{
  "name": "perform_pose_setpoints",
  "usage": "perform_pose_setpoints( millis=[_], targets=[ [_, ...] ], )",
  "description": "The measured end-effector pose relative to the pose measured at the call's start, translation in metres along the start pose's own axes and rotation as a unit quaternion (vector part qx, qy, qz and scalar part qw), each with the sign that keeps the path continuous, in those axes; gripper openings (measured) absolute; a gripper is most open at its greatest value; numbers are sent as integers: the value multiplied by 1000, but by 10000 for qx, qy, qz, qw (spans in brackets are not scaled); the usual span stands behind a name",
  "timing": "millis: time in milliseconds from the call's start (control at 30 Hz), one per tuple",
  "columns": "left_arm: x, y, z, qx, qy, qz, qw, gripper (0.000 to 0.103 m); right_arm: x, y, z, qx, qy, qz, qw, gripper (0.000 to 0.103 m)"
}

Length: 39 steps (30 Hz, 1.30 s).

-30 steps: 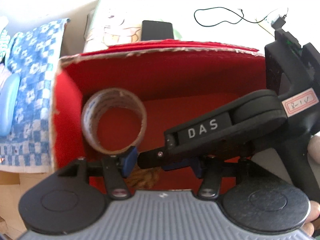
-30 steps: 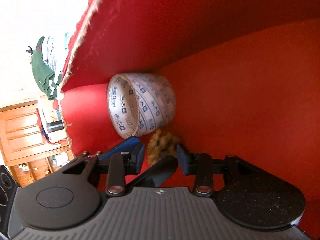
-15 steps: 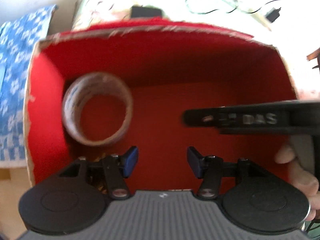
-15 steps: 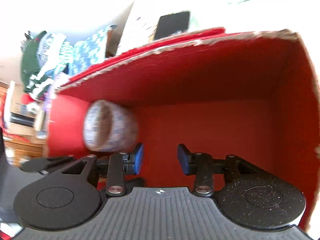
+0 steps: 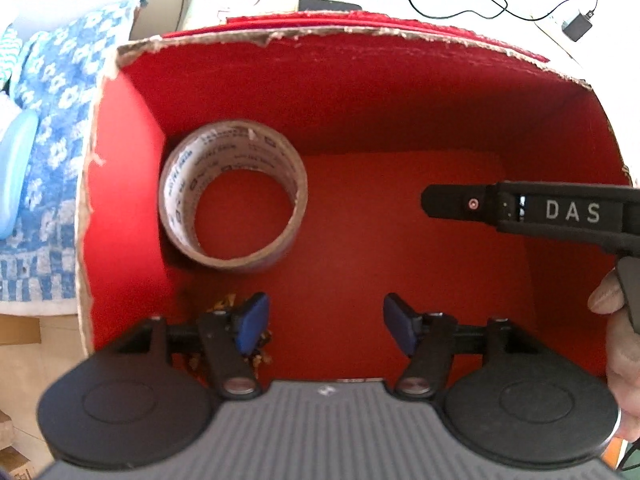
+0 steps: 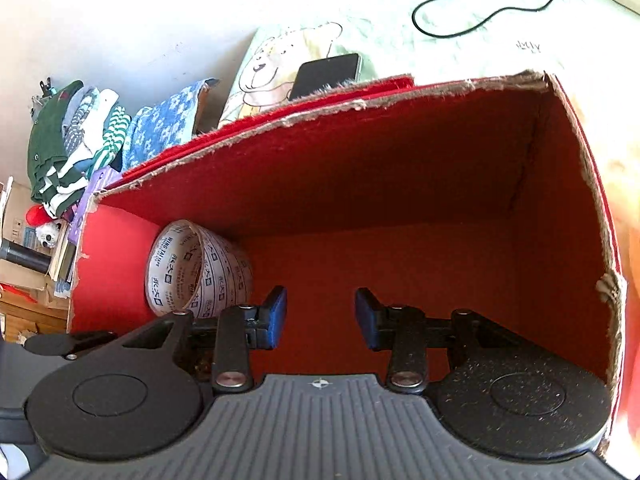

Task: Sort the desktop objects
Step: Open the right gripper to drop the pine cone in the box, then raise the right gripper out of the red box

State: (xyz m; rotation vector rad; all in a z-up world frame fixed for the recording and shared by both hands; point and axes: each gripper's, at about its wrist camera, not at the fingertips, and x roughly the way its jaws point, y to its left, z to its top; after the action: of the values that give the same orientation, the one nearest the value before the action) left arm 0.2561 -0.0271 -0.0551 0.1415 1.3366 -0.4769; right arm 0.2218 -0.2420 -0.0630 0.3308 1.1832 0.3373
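My left gripper [image 5: 324,322] hangs over the red box [image 5: 400,92] and looks down into it. Its two blue pads [image 5: 250,322] are wide apart and hold nothing. My right gripper [image 6: 320,316] is over the same box, and its pads [image 6: 276,316] are apart too, with nothing between them.

The roll of tape [image 5: 232,196] lies on the box floor, ahead of my left gripper and a bit to its left side. It sits in the far left corner and touches the left wall. From my right gripper the roll [image 6: 196,270] is also ahead and to the left.

A small brown crumbly thing [image 5: 256,354] lies on the box floor just under my left gripper's left pad. I cannot tell what it is.

The black arm of my right gripper, marked DAS [image 5: 560,212], pokes in from the right side.

Past the box, ahead of my right gripper, a black phone [image 6: 326,74] lies on a bear picture [image 6: 272,64]. A black cable [image 6: 480,8] curls farther off to the right. A blue flowered cloth [image 5: 48,160] lies left of the box.
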Motion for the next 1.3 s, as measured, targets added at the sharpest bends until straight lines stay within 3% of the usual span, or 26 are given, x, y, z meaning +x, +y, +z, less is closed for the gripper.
perform_pose_setpoints(
  millis=[467, 667, 1300],
  targets=[
    [13, -6, -3, -83, -263, 184, 9994, 67, -11, -1, 8, 106, 15, 20, 9999, 42],
    [14, -15, -9, 88, -437, 447, 9980, 67, -12, 1, 7, 117, -14, -19, 9999, 42],
    [8, -12, -8, -38, -556, 558, 9969, 67, -17, 1, 6, 80, -196, -1, 9998, 42]
  ],
)
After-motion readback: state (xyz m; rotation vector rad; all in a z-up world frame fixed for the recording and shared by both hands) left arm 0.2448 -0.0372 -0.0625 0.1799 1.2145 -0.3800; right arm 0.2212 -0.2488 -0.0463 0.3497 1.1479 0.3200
